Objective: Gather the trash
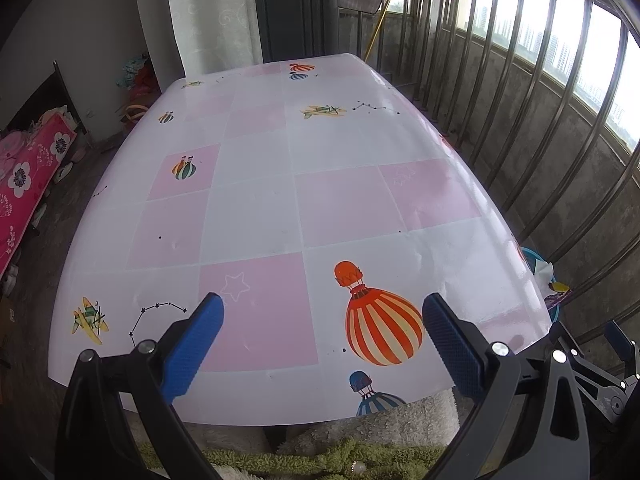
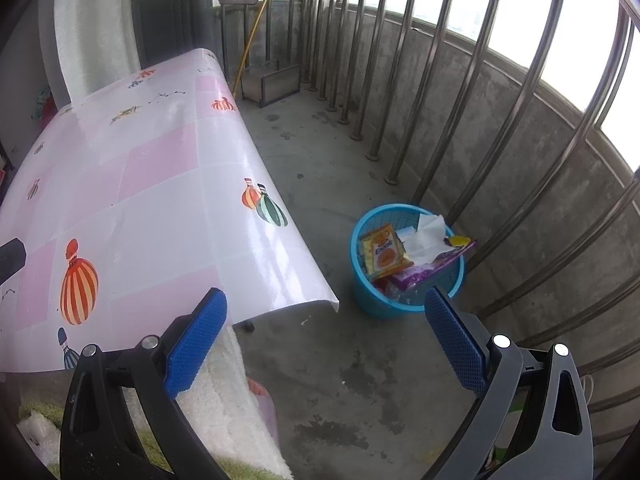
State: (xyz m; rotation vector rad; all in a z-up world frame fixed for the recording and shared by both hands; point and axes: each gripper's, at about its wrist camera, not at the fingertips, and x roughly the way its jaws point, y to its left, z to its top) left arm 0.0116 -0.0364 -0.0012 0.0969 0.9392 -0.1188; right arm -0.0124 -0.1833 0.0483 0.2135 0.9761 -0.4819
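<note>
A blue plastic bin (image 2: 404, 304) stands on the concrete floor to the right of the table. It holds a yellow snack packet (image 2: 382, 254), white tissue (image 2: 428, 238) and a purple wrapper (image 2: 456, 254). Its rim (image 1: 534, 258) peeks past the table's right edge in the left wrist view. My left gripper (image 1: 322, 344) is open and empty over the near edge of the table (image 1: 256, 208). My right gripper (image 2: 326, 338) is open and empty, held above the floor near the table's corner, short of the bin.
The table wears a glossy pink and white cloth with balloon prints (image 2: 160, 184). A steel railing (image 2: 500, 100) and a low concrete wall run along the right. A yellow broom handle (image 2: 252, 36) leans at the back. A fluffy white and green cloth (image 2: 224, 400) lies below the table.
</note>
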